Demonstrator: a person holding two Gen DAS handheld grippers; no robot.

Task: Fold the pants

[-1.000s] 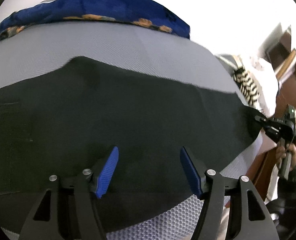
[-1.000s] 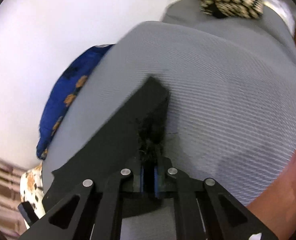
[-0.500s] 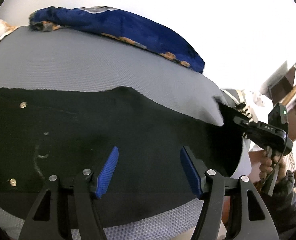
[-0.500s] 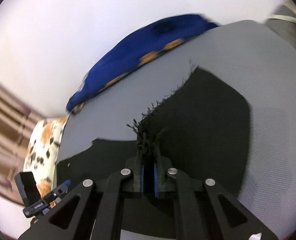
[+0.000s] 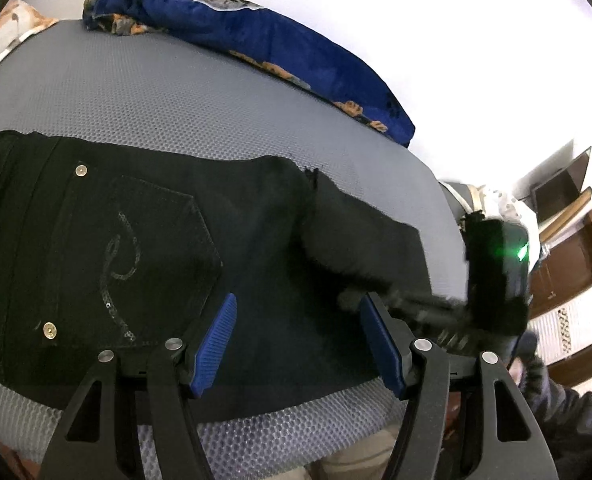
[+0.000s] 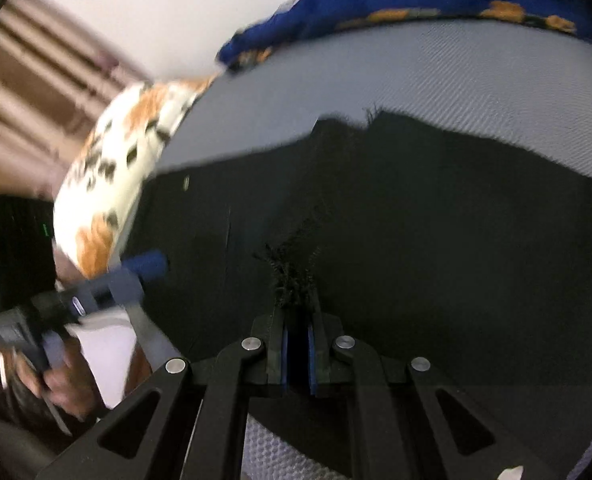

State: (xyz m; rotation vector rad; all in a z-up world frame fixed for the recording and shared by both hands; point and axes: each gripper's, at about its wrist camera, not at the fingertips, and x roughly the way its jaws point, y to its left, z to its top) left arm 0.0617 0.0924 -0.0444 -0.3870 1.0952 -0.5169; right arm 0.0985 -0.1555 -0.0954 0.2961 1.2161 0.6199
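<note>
Black pants [image 5: 136, 240] lie flat on a grey mesh mattress [image 5: 176, 92], with the sequinned back pocket [image 5: 156, 240] showing at the left. One leg [image 5: 360, 232] is doubled back over the rest. My right gripper [image 6: 296, 344] is shut on that leg's frayed hem [image 6: 296, 284] and holds it above the pants [image 6: 436, 220]. From the left wrist it shows as a blur at the right [image 5: 400, 304]. My left gripper [image 5: 298, 340] hovers open over the seat of the pants with nothing between its blue pads [image 5: 216, 340]. It also appears at the left of the right wrist view [image 6: 144, 280].
A blue blanket with orange flowers [image 5: 276, 44] lies along the mattress's far edge by the white wall. A white and orange pillow [image 6: 108, 176] sits at one end. Brown wooden furniture [image 5: 568, 276] stands past the other end. A person's hand [image 6: 56, 384] holds the left gripper's handle.
My right gripper has swept the hem across the mattress, folding the leg back over the pants toward the waist. The left wrist view has shifted toward the waist, and the back pocket now shows.
</note>
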